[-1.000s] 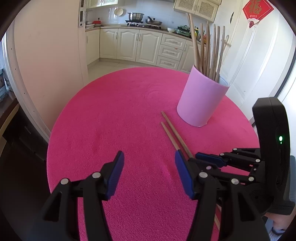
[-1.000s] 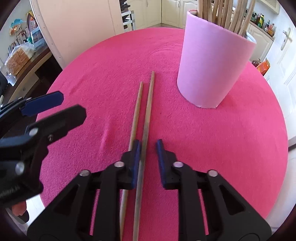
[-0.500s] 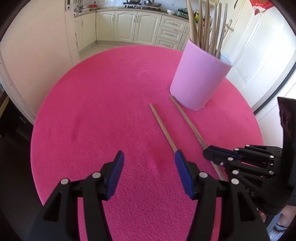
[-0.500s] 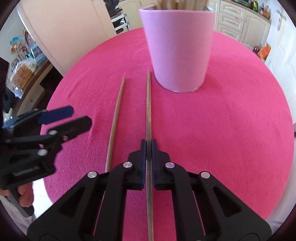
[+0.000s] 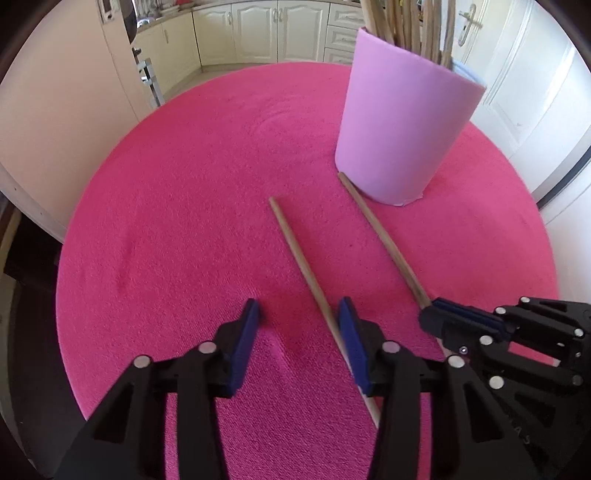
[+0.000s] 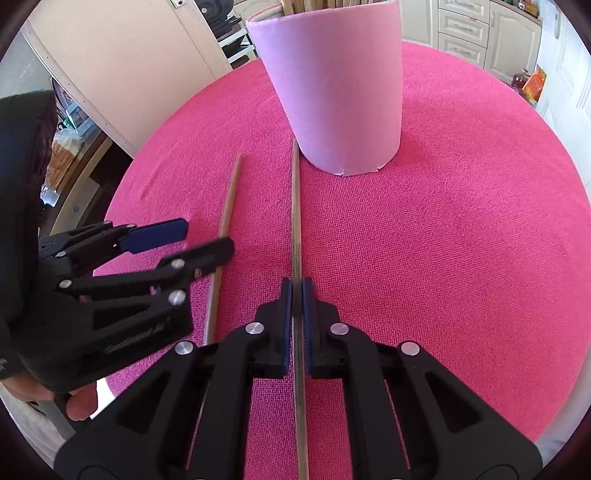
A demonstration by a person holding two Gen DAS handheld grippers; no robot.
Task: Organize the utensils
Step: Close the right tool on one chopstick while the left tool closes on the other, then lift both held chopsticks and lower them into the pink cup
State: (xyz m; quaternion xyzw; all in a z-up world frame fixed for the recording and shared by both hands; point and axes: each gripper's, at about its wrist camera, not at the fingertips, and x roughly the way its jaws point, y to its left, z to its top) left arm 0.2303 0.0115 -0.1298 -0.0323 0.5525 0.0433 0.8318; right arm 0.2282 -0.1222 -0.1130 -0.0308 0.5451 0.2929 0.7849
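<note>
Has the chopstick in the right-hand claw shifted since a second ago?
Yes. The clamped chopstick has slid toward the pink cup, its tip now at the base, away from the loose chopstick.

Table cover: bright pink, fine woven nap.
Holder cup: plain pale lilac-pink.
Sticks in cup: tan wood.
Near chopstick, far chopstick: light brown wood.
Left gripper, right gripper: black frames, silver rivets, dark blue pads.
Far cabinets: cream, panelled.
</note>
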